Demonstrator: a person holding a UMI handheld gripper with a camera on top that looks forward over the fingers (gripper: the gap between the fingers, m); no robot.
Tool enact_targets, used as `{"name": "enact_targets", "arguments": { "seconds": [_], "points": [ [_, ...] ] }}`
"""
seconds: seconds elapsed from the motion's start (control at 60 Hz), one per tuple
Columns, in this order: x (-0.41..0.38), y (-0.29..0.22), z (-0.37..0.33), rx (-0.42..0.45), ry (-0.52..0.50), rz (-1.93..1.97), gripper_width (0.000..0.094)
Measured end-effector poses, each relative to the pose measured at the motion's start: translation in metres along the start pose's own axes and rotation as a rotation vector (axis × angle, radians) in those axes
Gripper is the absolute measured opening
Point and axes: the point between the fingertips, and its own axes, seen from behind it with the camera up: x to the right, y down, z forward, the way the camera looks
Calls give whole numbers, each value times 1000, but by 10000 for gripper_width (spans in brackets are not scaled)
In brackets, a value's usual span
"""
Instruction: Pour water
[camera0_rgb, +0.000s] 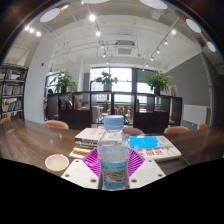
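A clear plastic water bottle (113, 152) with a blue cap and a pale label stands upright between my fingers. My gripper (113, 162) is shut on the bottle: both magenta pads (94, 161) press against its sides. The bottle is held over a brown table (25, 145). A small round white dish or cup (57, 162) sits on the table just left of my fingers.
Books lie on the table beyond the bottle: a stack (90, 135) to the left and a blue-covered one (152, 145) to the right. Chairs (57, 125) stand at the table's far side. Potted plants (105, 78) and large windows fill the room's back.
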Motion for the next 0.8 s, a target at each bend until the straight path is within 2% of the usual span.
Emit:
{"name": "enact_targets", "arguments": {
  "seconds": [0.2,0.217,0.283,0.3,0.317,0.383,0.433,0.533,0.65,0.7,0.8],
  "points": [
    [7,60,16,-79,2,24,297],
    [8,59,17,-47,-1,20,293],
    [15,59,7,-38,0,4,296],
    [14,40,-13,-43,3,8,297],
    [11,60,7,-37,6,13,296],
    [12,62,8,-32,12,17,318],
    [16,59,-8,-34,20,19,366],
    [7,63,6,-53,8,20,484],
    [8,67,-17,-98,15,42,809],
    [12,69,-31,-111,47,42,848],
    [17,74,-69,-134,84,45,847]
  ]
}}
